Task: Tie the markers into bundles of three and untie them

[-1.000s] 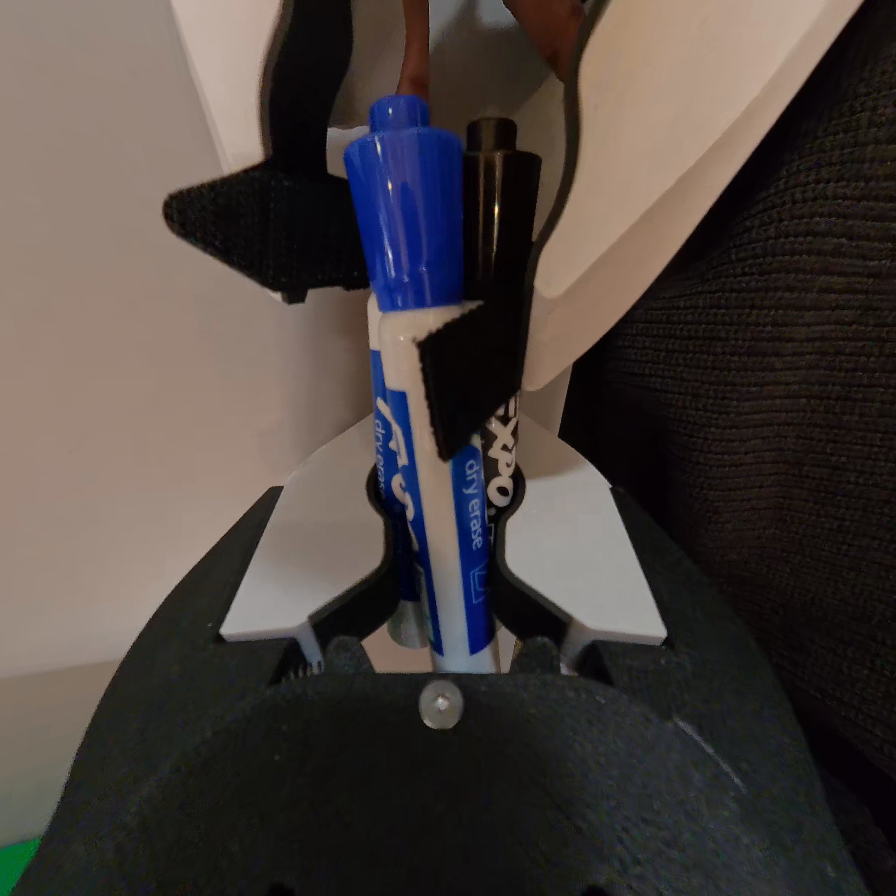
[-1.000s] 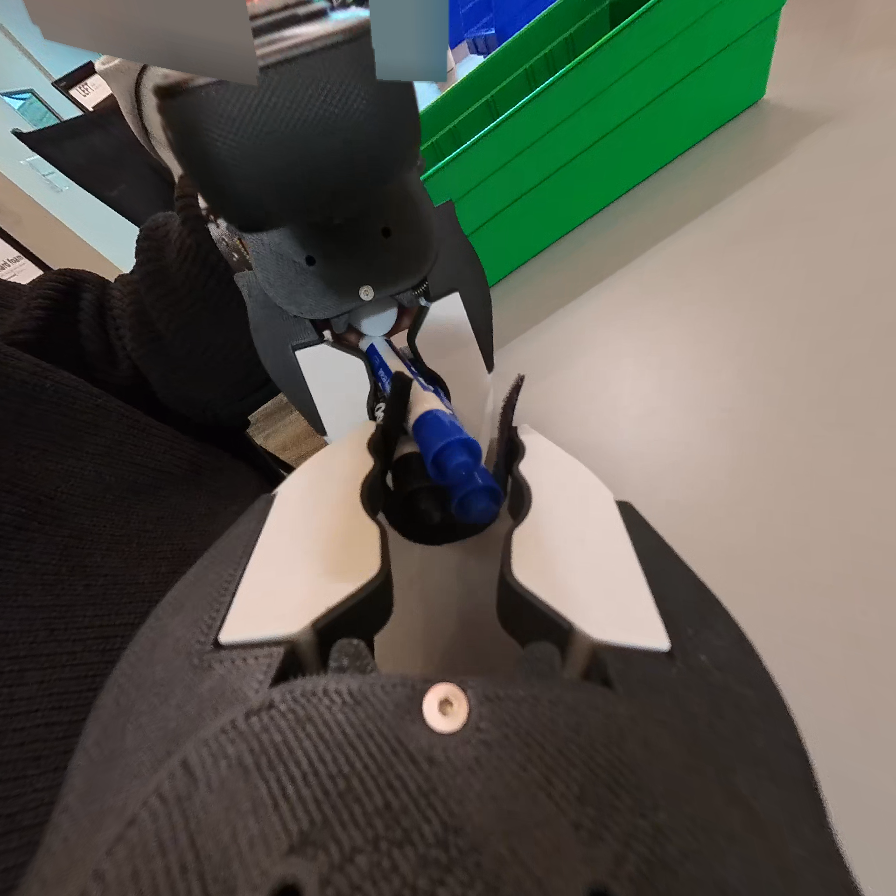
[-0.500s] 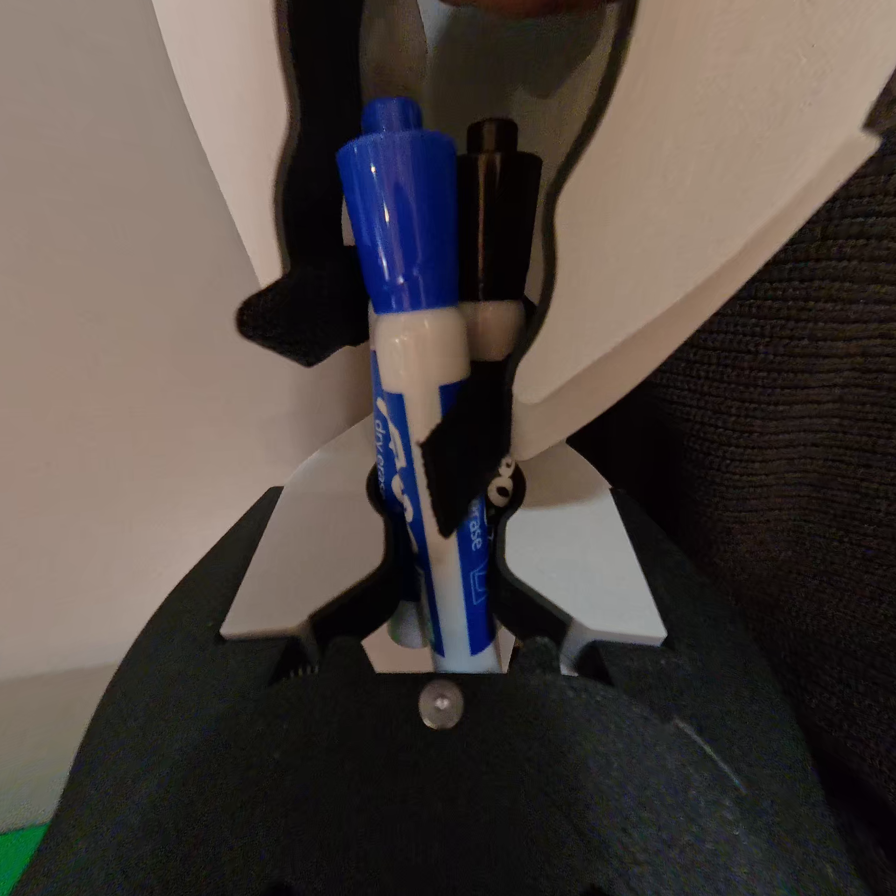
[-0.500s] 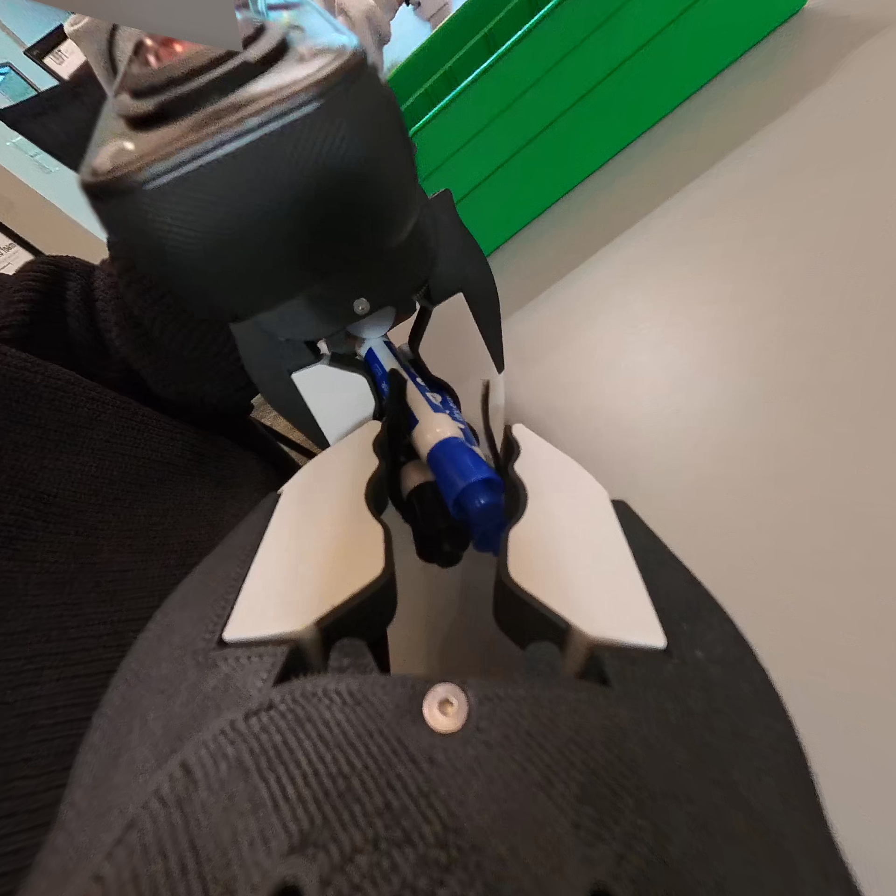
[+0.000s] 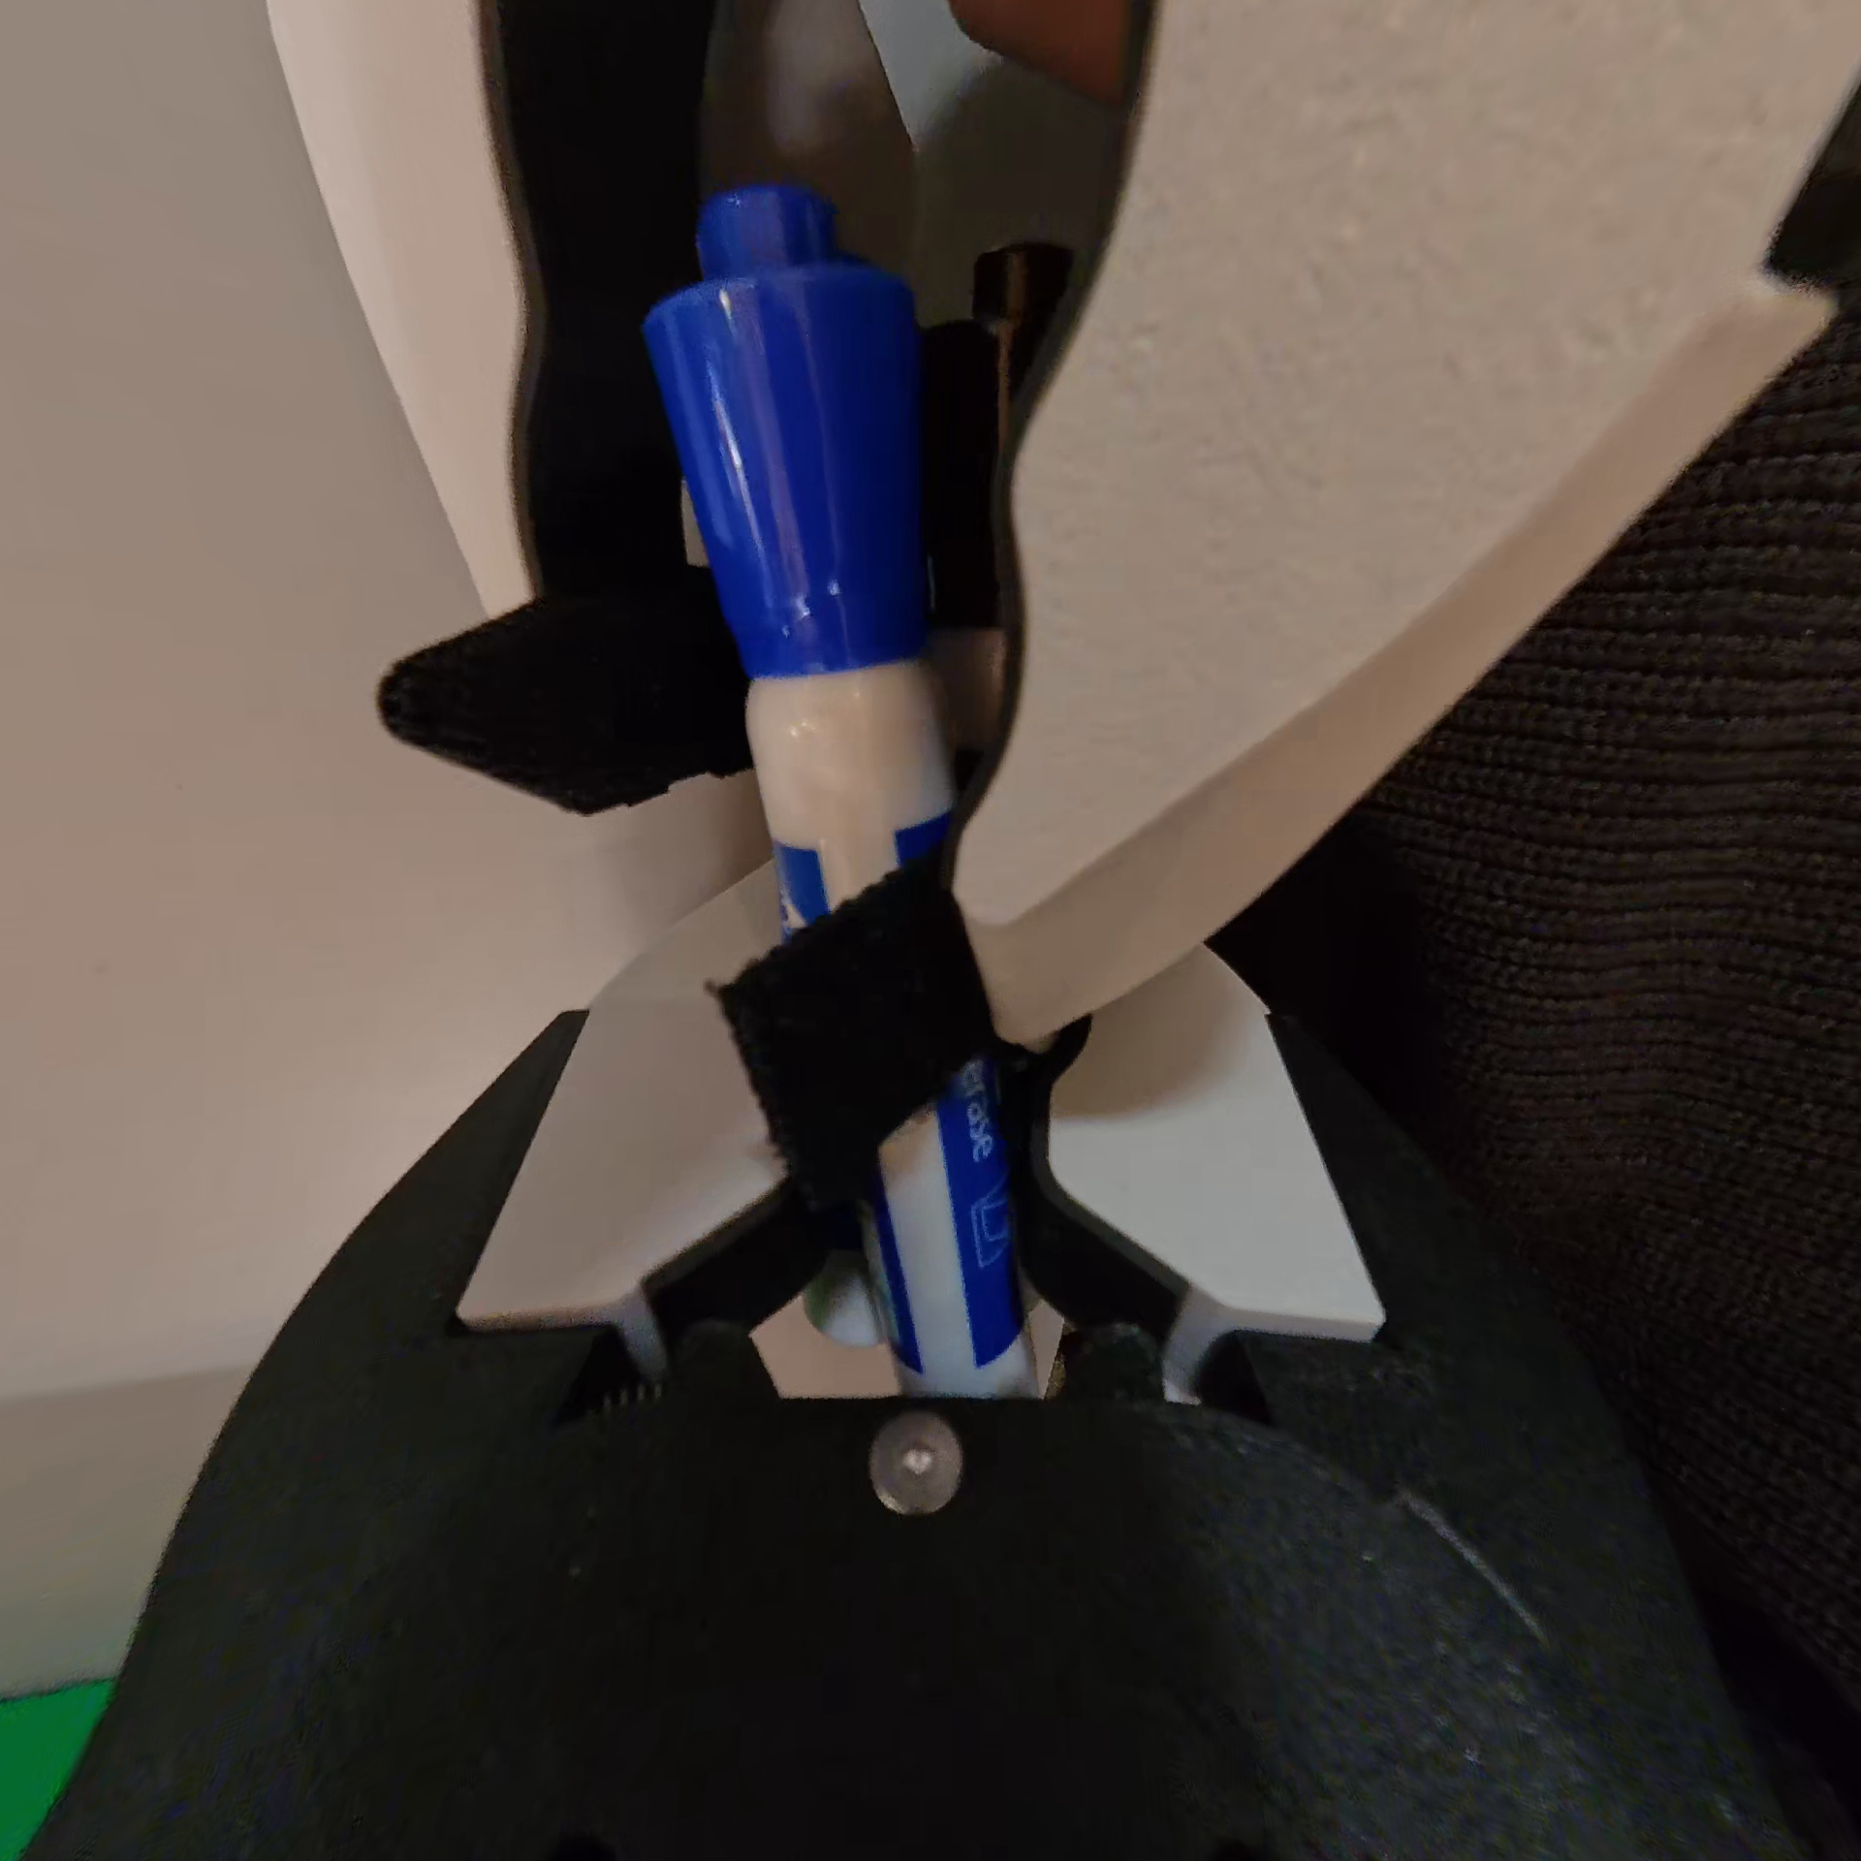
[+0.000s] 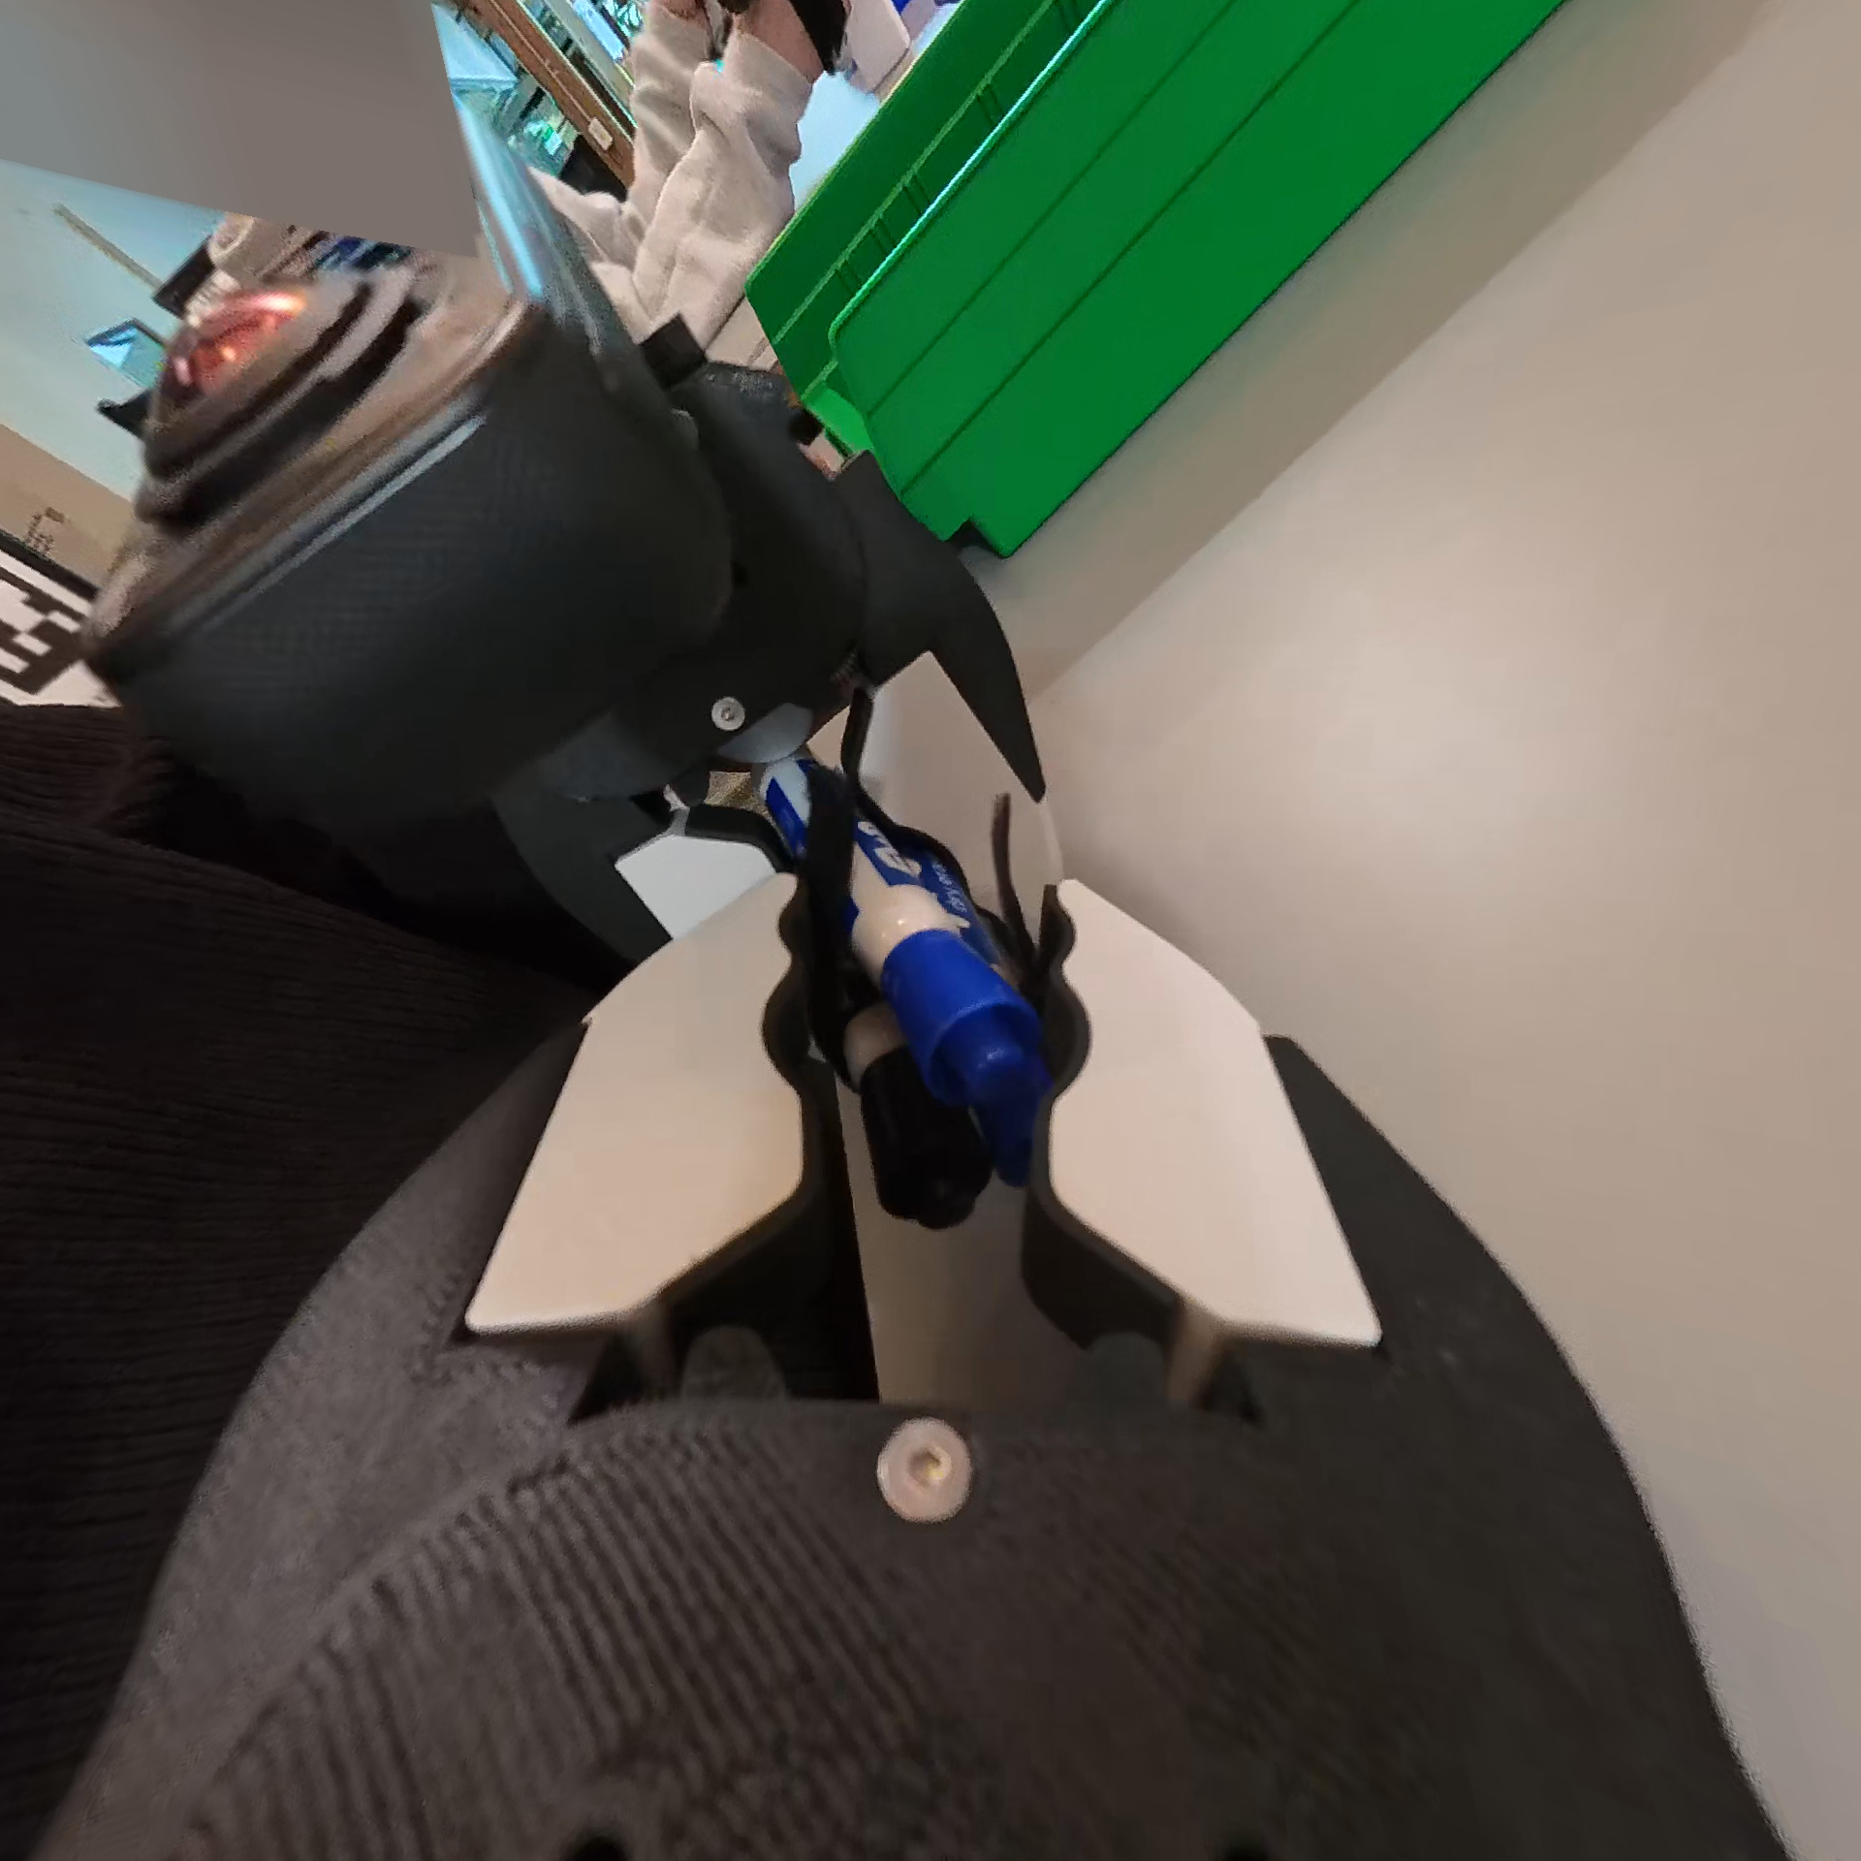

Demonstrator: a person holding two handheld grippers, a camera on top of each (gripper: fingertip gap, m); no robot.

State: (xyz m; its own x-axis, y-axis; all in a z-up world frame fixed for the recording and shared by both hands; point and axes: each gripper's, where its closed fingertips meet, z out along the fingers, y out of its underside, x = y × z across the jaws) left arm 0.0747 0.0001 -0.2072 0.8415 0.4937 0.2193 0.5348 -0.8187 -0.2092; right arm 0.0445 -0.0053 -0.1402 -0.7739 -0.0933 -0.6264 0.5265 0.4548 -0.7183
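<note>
Jaws of our left gripper (image 5: pixel 906 1138) clamp the blue-capped white marker (image 5: pixel 806 504) and black-capped marker (image 5: pixel 967 483); our right gripper (image 6: pixel 932 967) stands slightly parted around their caps; only the right wrist view shows green plastic bins (image 6: pixel 1108 252) beyond the markers.

Blue-capped marker (image 5: pixel 806 504) and black-capped marker (image 6: pixel 921 1148), side by side.

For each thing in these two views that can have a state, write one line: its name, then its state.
Blue marker: capped, clamped in the left gripper.
Black marker: capped, beside the blue one.
Left gripper: shut on both markers.
Right gripper: jaws round the capped ends, grip unclear.
Green bins: nested, on the table.
</note>
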